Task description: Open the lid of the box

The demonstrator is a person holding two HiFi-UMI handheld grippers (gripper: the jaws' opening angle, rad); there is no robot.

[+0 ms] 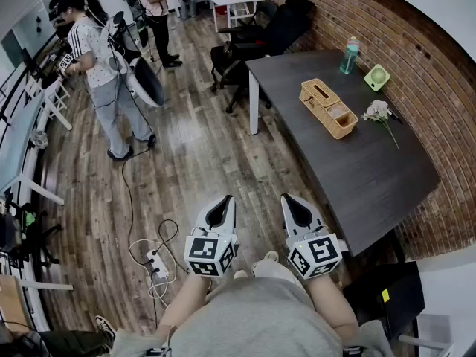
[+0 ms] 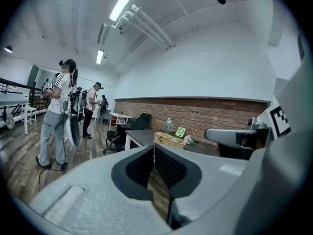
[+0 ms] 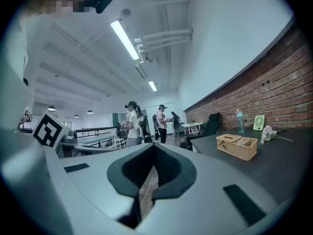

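A woven wicker box (image 1: 328, 108) lies on the dark table (image 1: 372, 177), far ahead and to the right of both grippers. A slotted lid covers its far half; the near half looks open-topped. In the left gripper view the box (image 2: 170, 139) is small and distant, and in the right gripper view the box (image 3: 237, 146) sits at the right. My left gripper (image 1: 227, 198) and right gripper (image 1: 287, 197) hang side by side above the wooden floor, close to my body, well short of the table. Both are shut with nothing in them, as the left gripper (image 2: 154, 151) and right gripper (image 3: 154, 148) show close up.
On the table beyond the box stand a green bottle (image 1: 349, 55), a small green fan (image 1: 377, 77) and white flowers (image 1: 378, 112). Black office chairs (image 1: 260, 36) sit at the table's far end. Two people (image 1: 104, 73) stand at the left. A power strip with cable (image 1: 156, 262) lies on the floor.
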